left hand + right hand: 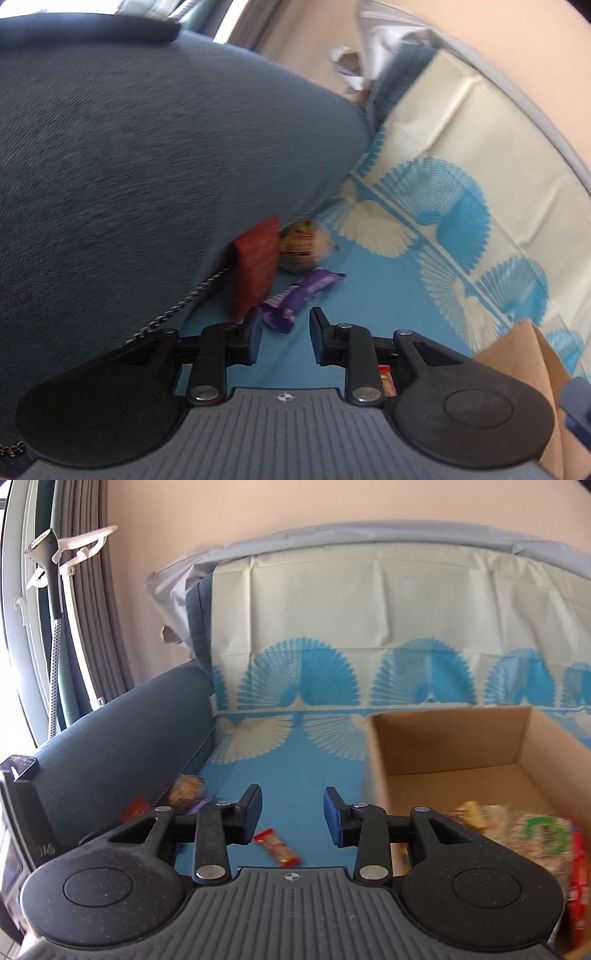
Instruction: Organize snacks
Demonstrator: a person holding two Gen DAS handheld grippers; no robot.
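In the left wrist view my left gripper (285,334) is open and empty, just short of a purple wrapped bar (295,295) lying on the blue cloth. A red packet (255,267) leans on the sofa arm beside it, with a clear-wrapped biscuit pack (306,245) behind. My right gripper (291,812) is open and empty over the cloth. A small red-ended wrapped snack (277,846) lies below its fingers. The cardboard box (447,738) to its right holds several snack packs (532,834). The biscuit pack (186,789) and red packet (136,808) show at the left.
The dark blue sofa arm (147,166) rises close on the left. A blue and white patterned cloth (303,760) covers seat and backrest. A garment steamer (55,590) stands by the curtain. The other gripper's body (22,812) shows at the left edge.
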